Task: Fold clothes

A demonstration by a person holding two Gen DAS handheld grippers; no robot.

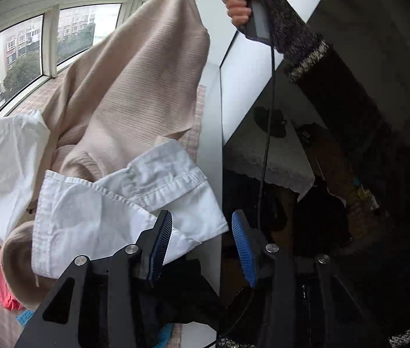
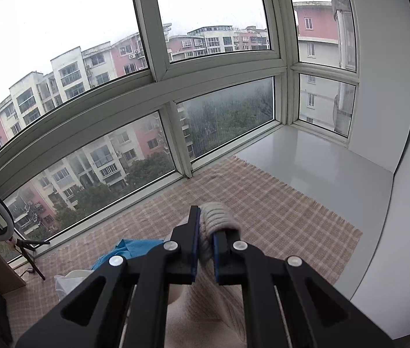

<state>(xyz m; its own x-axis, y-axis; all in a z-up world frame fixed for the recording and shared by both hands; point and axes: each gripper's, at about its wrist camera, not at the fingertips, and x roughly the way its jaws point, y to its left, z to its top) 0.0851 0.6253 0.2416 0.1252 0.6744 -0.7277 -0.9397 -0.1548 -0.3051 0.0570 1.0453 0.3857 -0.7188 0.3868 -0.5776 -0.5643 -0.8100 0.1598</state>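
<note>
Blue-padded left gripper (image 1: 202, 243) fingers gape above a white shirt (image 1: 112, 211); right gripper (image 2: 205, 246) pinches the beige sweater (image 1: 135, 87) aloft, probably its hem. Next: grab another edge.

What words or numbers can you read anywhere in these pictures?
None can be read.
The beige sweater held by the right hand-held gripper shows no label.
The white shirt shows no tag.
The open left hand-held gripper bears no writing.
The buildings outside are too far for signs.
</note>
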